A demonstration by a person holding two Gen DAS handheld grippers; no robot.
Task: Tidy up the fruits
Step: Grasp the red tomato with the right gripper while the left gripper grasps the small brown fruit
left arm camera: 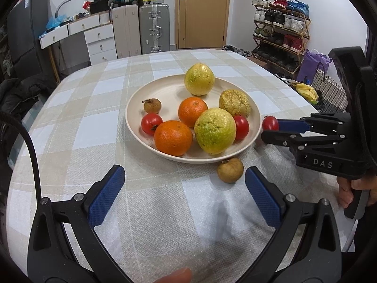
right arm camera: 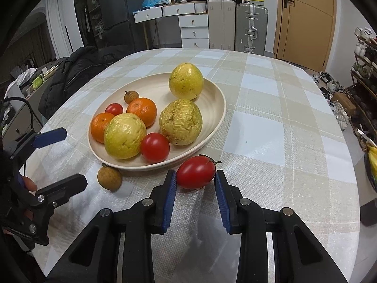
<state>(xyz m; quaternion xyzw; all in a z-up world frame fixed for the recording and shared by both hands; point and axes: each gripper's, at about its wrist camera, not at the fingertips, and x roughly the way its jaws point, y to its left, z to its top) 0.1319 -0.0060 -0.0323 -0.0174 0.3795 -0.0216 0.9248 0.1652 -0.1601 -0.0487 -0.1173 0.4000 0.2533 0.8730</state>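
Note:
A cream plate [left arm camera: 134, 108] [right arm camera: 212, 89] holds two oranges, three yellow-green passion fruits, two red tomatoes and a brown longan. My right gripper [right arm camera: 195, 176] [left arm camera: 267, 129] is shut on a red tomato [right arm camera: 196, 175] [left arm camera: 270, 123] just outside the plate's near rim. A second longan [left arm camera: 230, 170] [right arm camera: 109, 178] lies on the cloth beside the plate. My left gripper [left arm camera: 185, 188] [right arm camera: 68, 158] is open and empty; the longan lies just ahead of its right finger.
The table [left arm camera: 94, 141] has a beige checked cloth. Behind it stand suitcases [left arm camera: 154, 28], white drawers [left arm camera: 100, 40], a door and a shoe rack [left arm camera: 280, 30]. A black jacket [right arm camera: 70, 70] lies at the table's left edge.

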